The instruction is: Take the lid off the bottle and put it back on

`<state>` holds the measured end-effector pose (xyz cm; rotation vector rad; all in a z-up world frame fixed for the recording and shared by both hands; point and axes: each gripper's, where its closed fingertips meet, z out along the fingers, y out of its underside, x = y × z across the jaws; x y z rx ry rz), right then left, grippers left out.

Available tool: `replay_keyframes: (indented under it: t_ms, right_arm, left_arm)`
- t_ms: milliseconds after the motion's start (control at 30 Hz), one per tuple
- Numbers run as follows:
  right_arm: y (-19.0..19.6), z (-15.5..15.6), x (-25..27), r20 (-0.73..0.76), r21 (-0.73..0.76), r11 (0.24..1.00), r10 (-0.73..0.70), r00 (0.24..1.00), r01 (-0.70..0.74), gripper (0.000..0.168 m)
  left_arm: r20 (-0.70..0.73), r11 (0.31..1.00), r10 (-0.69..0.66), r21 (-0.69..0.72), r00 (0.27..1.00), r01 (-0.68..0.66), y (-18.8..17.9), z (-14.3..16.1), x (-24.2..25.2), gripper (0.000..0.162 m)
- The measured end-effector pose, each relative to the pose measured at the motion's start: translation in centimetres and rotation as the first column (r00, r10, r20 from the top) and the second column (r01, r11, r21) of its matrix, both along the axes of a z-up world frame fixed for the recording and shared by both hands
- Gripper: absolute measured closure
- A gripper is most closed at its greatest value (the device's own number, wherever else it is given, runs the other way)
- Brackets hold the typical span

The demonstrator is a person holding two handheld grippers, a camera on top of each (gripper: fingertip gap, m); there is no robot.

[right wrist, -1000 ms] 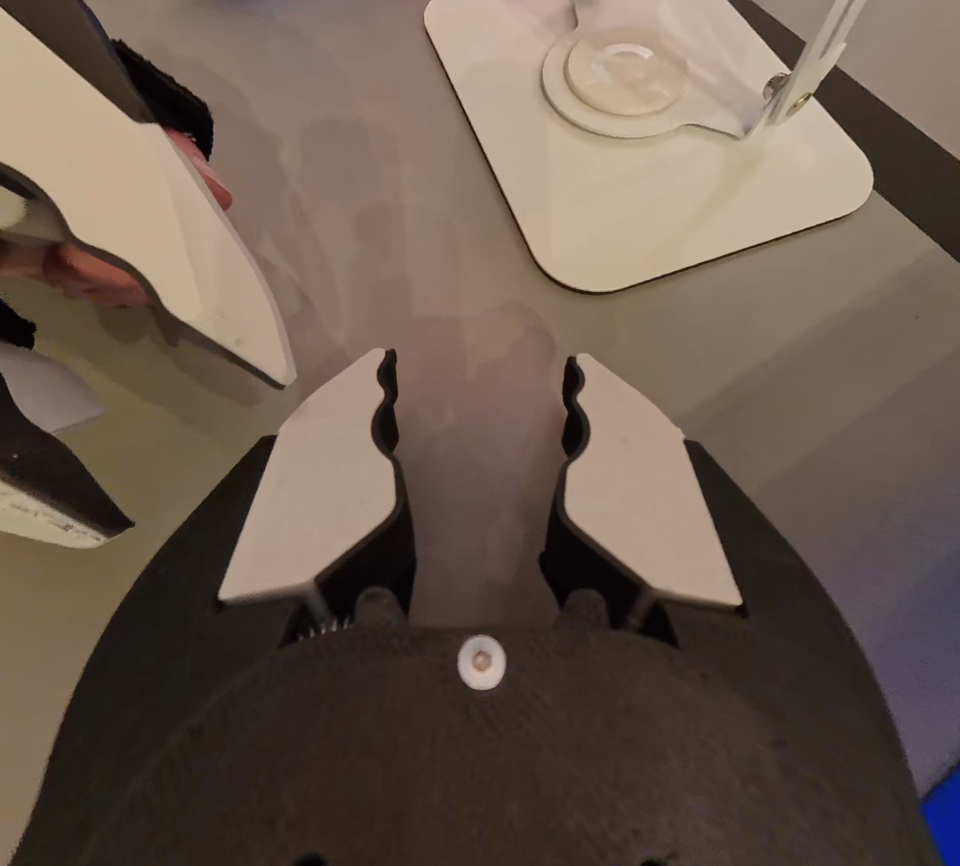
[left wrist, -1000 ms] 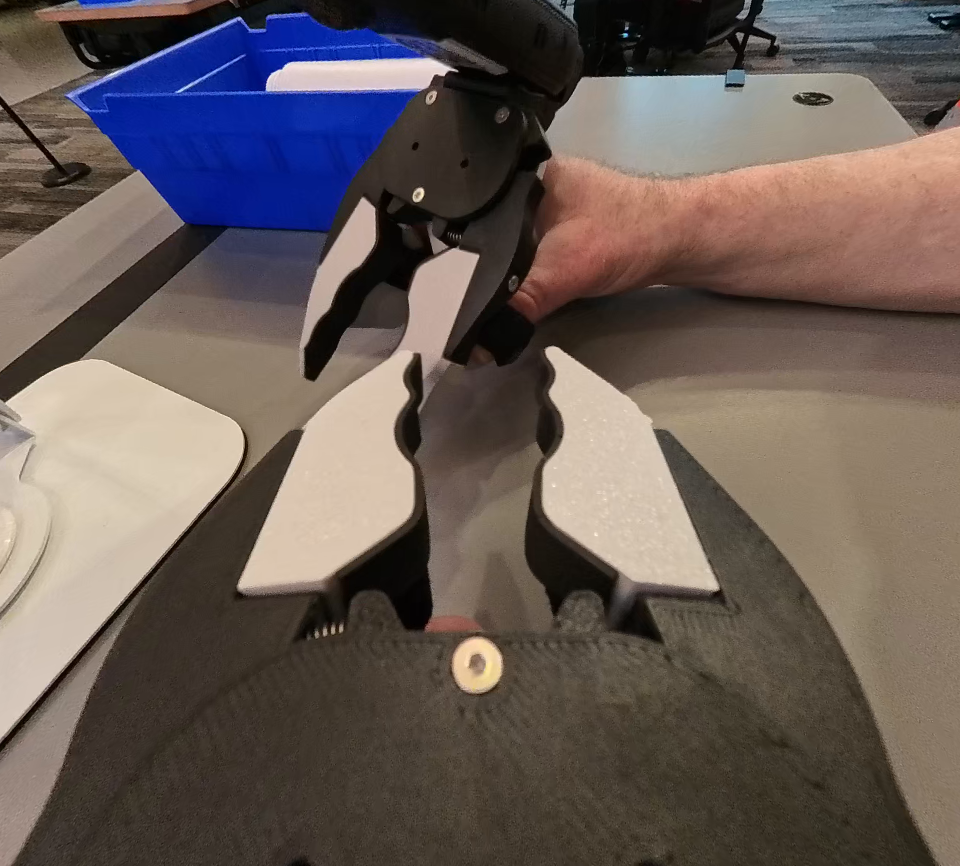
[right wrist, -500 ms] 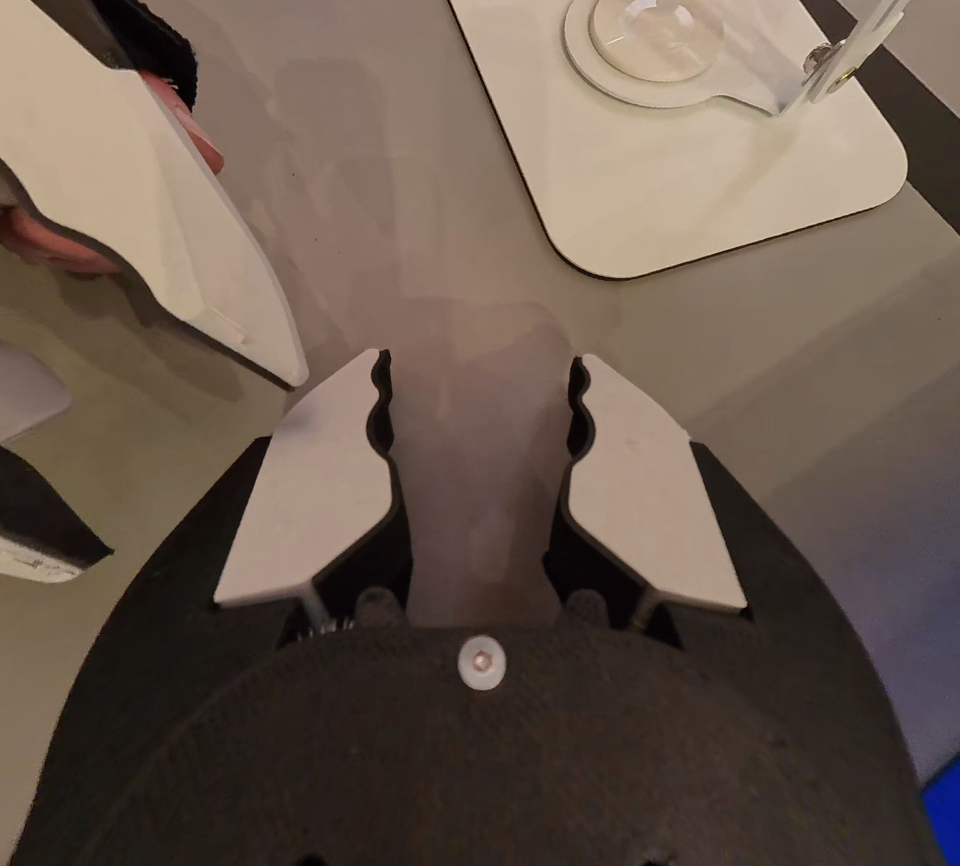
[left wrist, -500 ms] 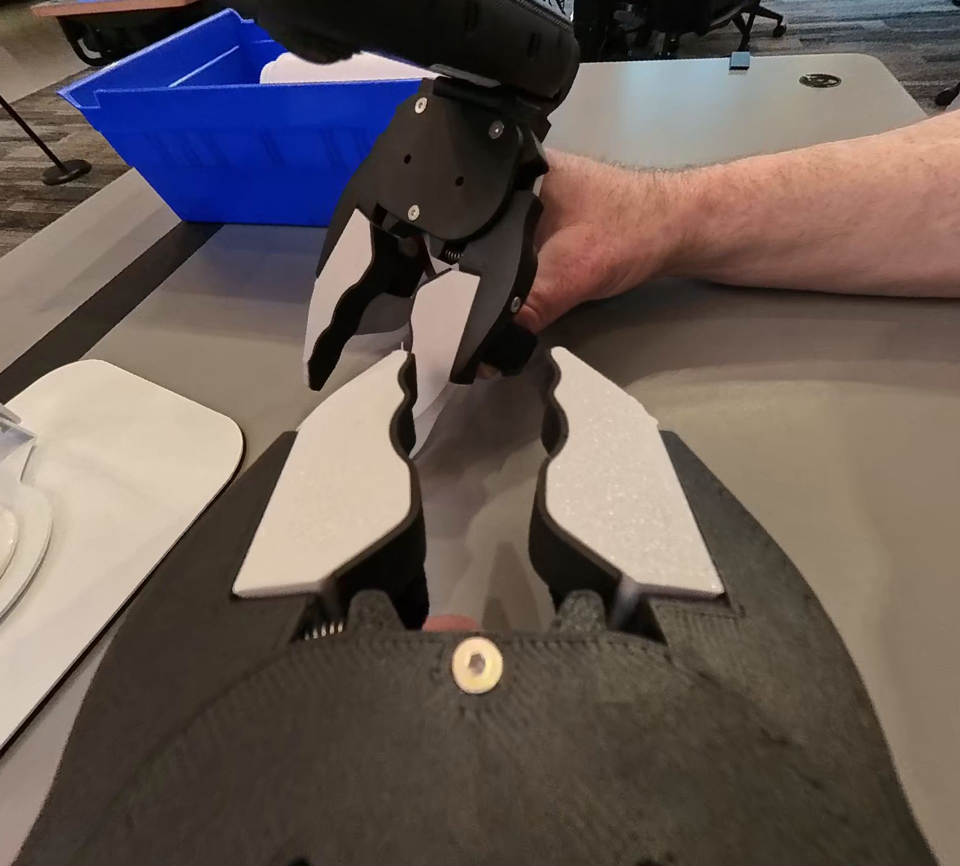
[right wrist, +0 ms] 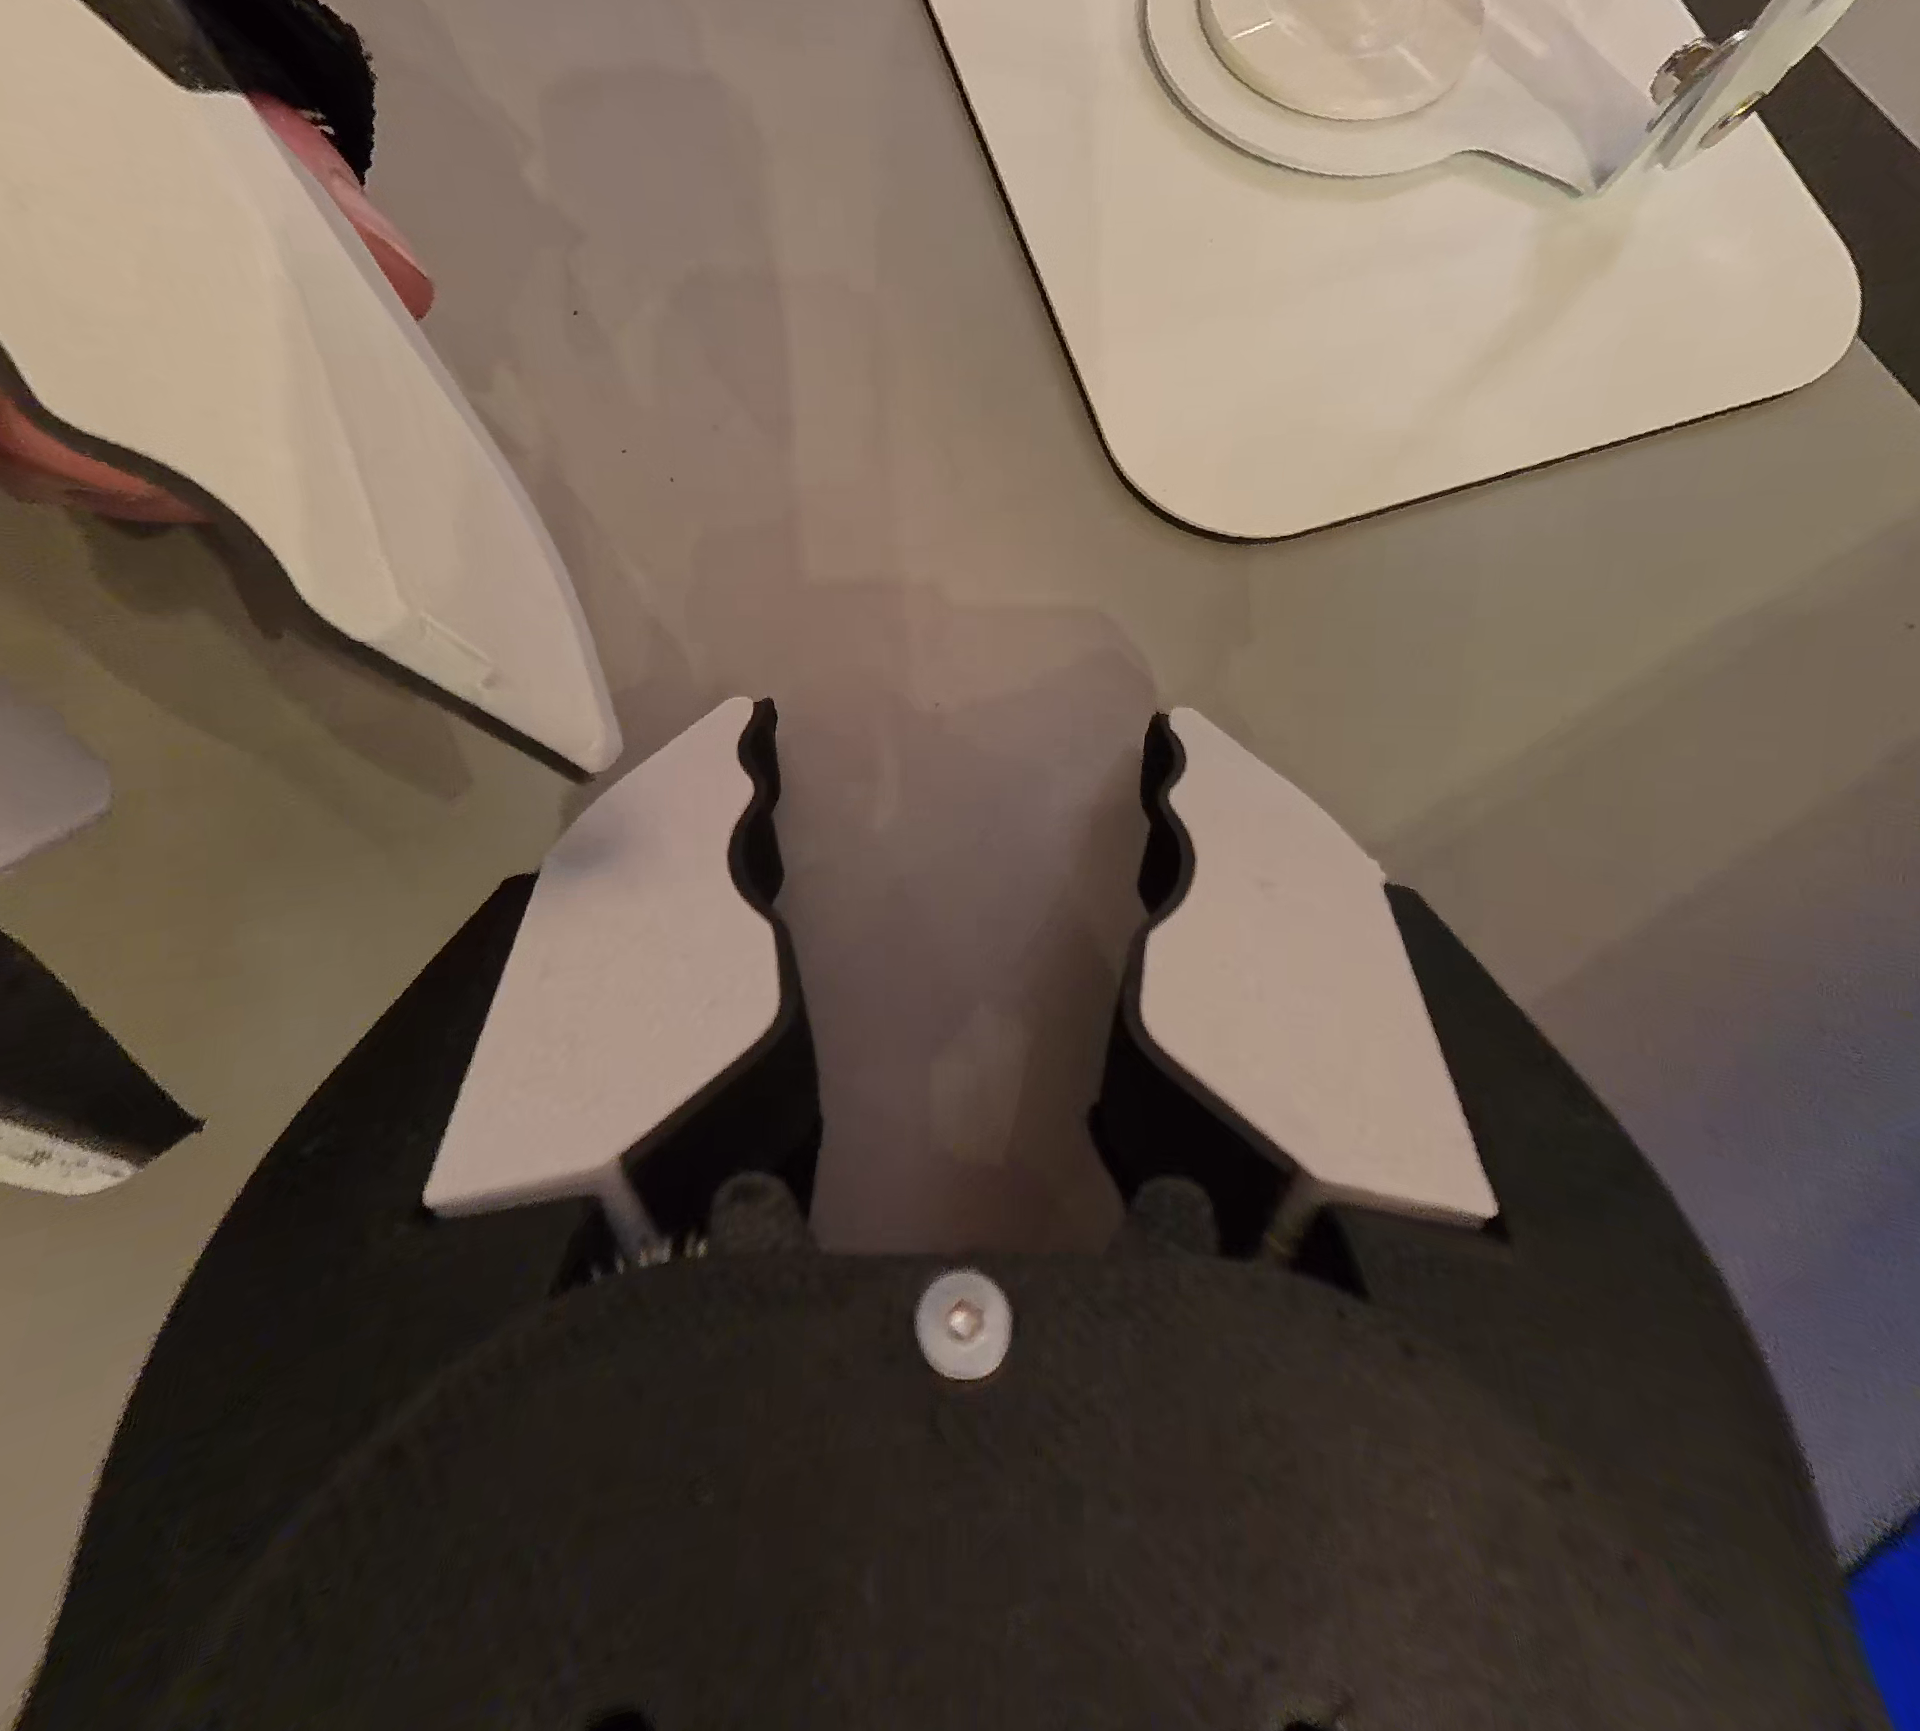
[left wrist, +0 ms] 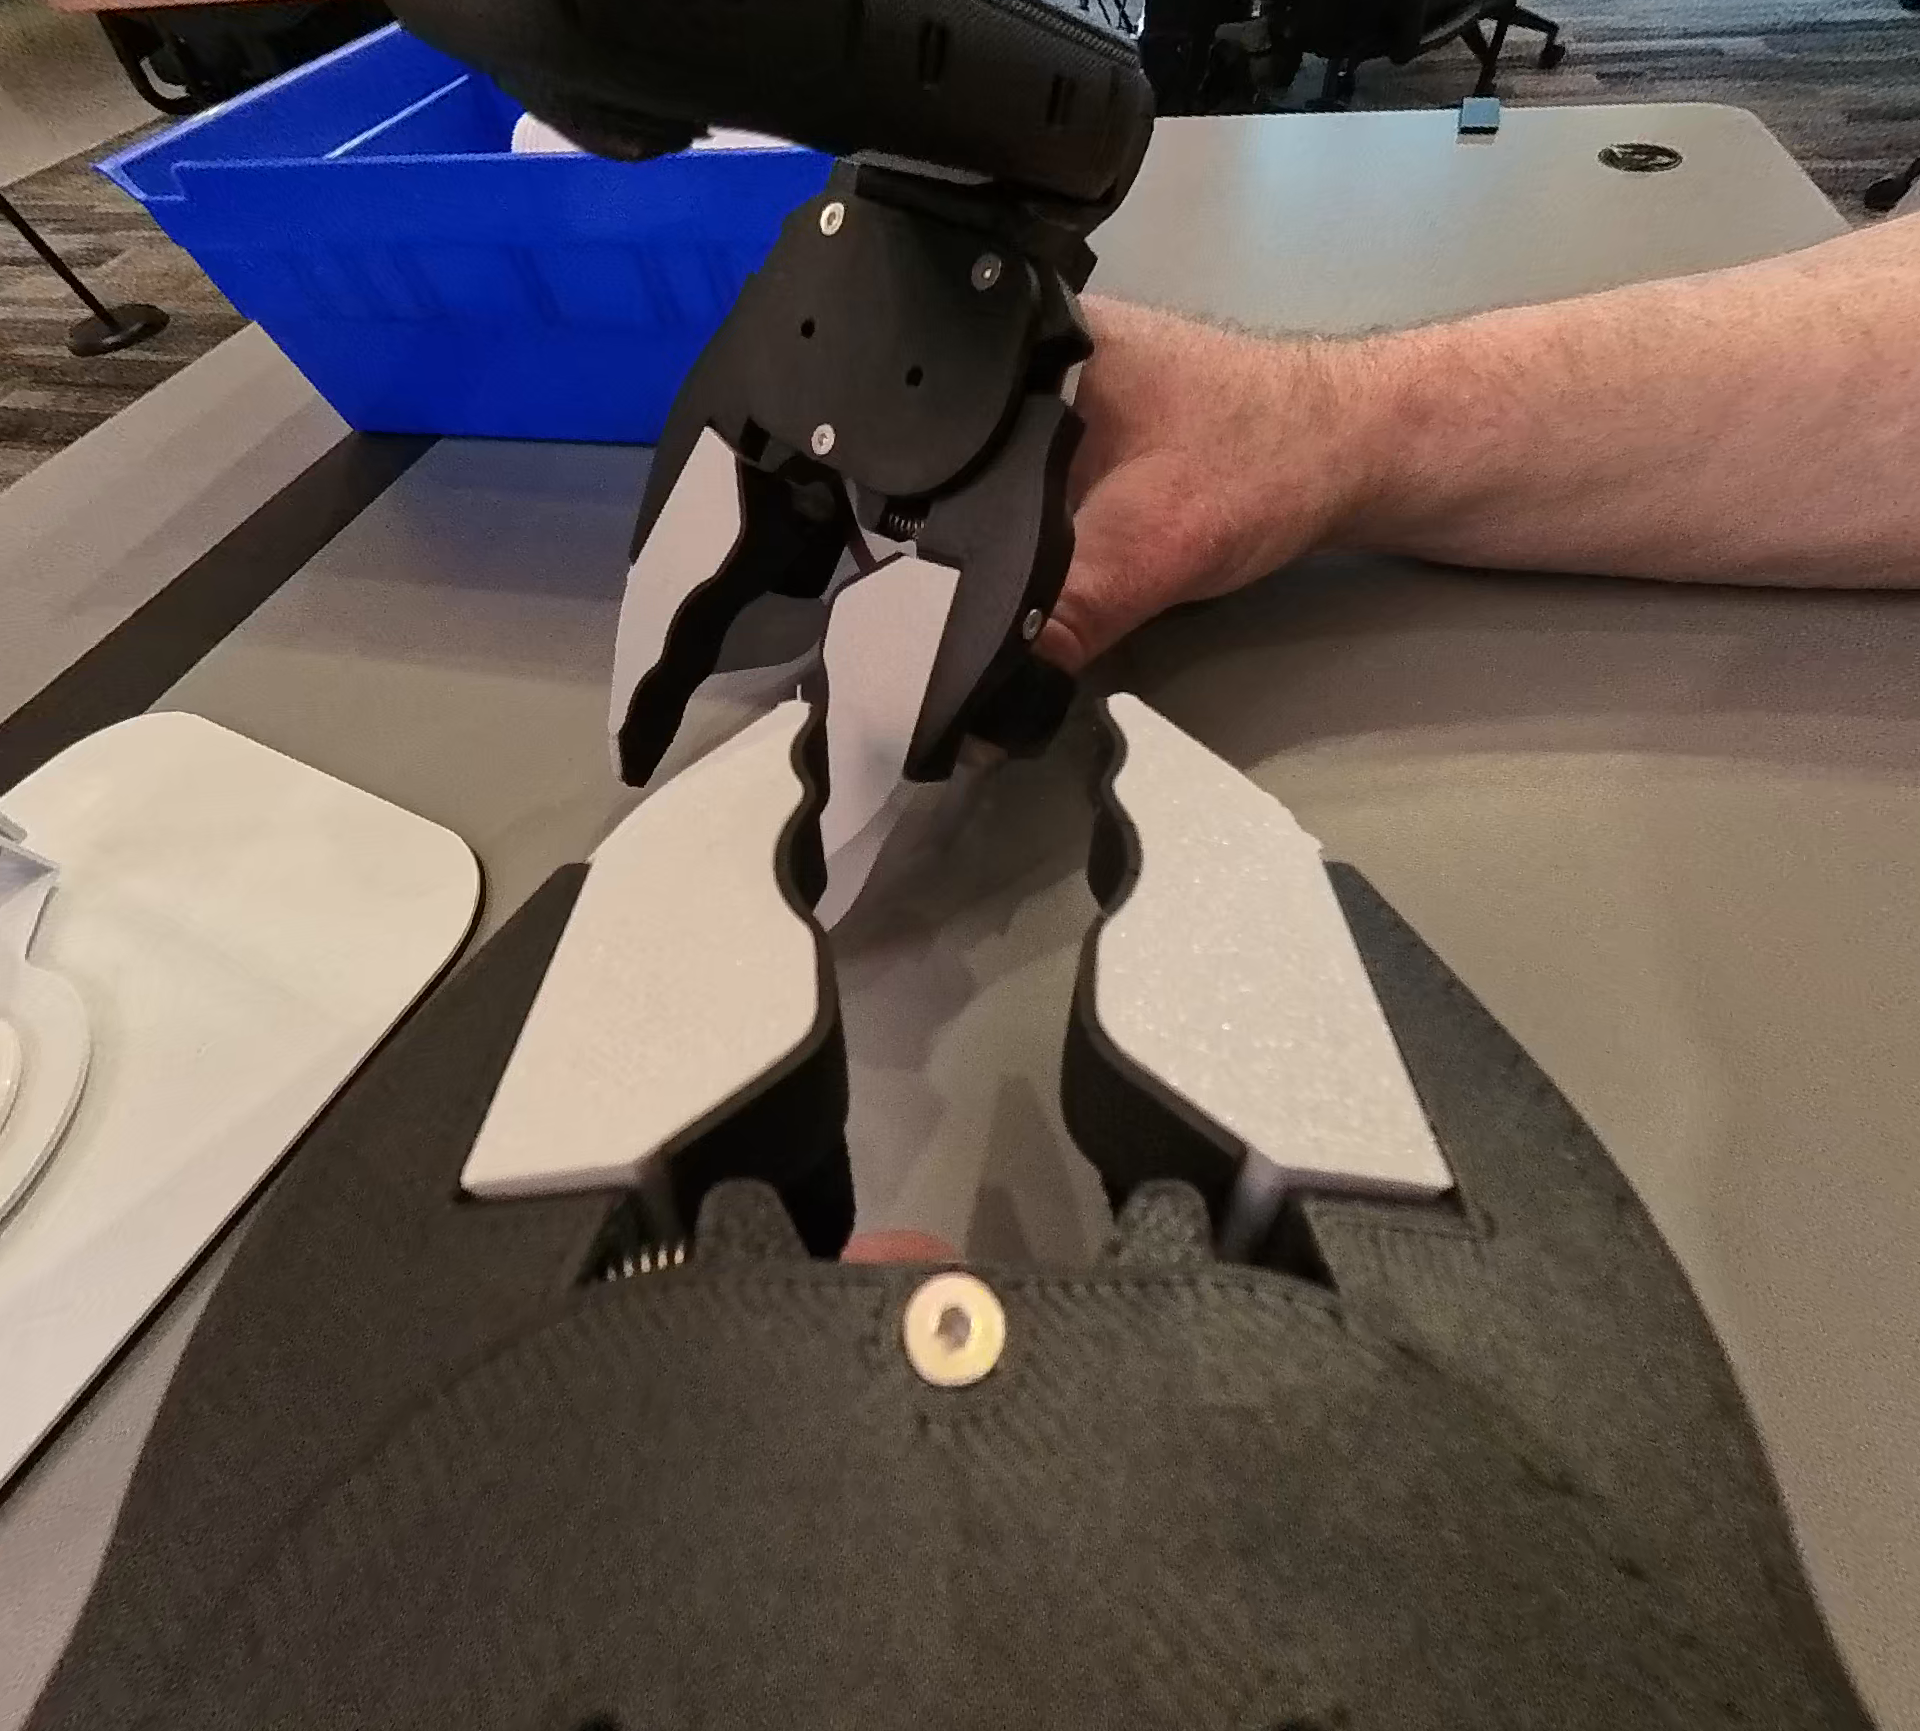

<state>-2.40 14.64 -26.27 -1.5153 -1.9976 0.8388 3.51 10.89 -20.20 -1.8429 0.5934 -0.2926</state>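
No bottle or lid shows in either view. My left gripper (left wrist: 951,725) is open and empty, low over the grey table (left wrist: 1558,902). My right gripper (right wrist: 956,720) is open and empty, pointing down at the table (right wrist: 727,227). In the left wrist view the right gripper (left wrist: 774,762) hangs just beyond my left fingertips, jaws apart, held by a bare hand (left wrist: 1174,476). In the right wrist view the left gripper's white finger (right wrist: 312,476) fills the left edge.
A blue bin (left wrist: 416,268) stands at the back left of the table. A white base plate (right wrist: 1403,279) carries a clear round stand (right wrist: 1340,14) with a metal arm (right wrist: 1745,40); it shows at the left in the left wrist view (left wrist: 208,954). Desks and chairs stand beyond.
The right gripper has moved a little lower and closer to the left gripper's fingertips. The white base plate has shifted up and right in the right wrist view. Both grippers stay open.
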Motion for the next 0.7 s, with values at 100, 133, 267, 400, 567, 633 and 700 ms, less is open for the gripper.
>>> replay_keyframes:
  t_ms: [100,133,267,400,567,633,700]
  right_arm:
    - [0.0,-0.1,0.0,0.006,0.004,1.0,0.002,1.0,-0.002,0.101]
    - [0.0,-0.1,0.0,0.008,0.004,1.0,0.004,1.0,-0.004,0.101]
    - [0.0,-0.2,0.0,0.012,0.005,1.0,0.006,1.0,-0.006,0.101]
    - [0.1,-0.1,0.0,0.01,-0.005,1.0,-0.001,1.0,0.001,0.101]
    - [-0.5,1.2,-0.1,-0.052,-0.051,0.999,0.016,0.999,-0.019,0.102]
    - [-1.3,3.8,0.1,-0.149,-0.072,0.996,0.036,0.988,-0.047,0.109]
    - [-1.8,7.5,0.6,-0.271,-0.059,0.996,0.042,0.962,-0.061,0.112]
  left_arm:
    - [-0.002,1.0,0.0,-0.001,1.0,0.0,0.0,0.0,0.0,0.114]
    - [-0.002,1.0,0.0,-0.001,1.0,0.0,0.0,0.0,0.0,0.114]
    - [0.0,1.0,0.001,-0.004,1.0,-0.001,0.0,-0.1,-0.1,0.113]
    - [-0.006,1.0,0.024,0.012,1.0,-0.024,0.1,0.1,-0.3,0.108]
    - [-0.067,0.992,0.121,0.036,0.99,-0.119,-0.5,0.2,-2.4,0.101]
    - [-0.102,0.98,0.192,0.062,0.976,-0.187,-1.4,1.4,-4.1,0.098]
    - [-0.112,0.96,0.266,0.123,0.958,-0.252,-3.1,3.9,-6.1,0.098]
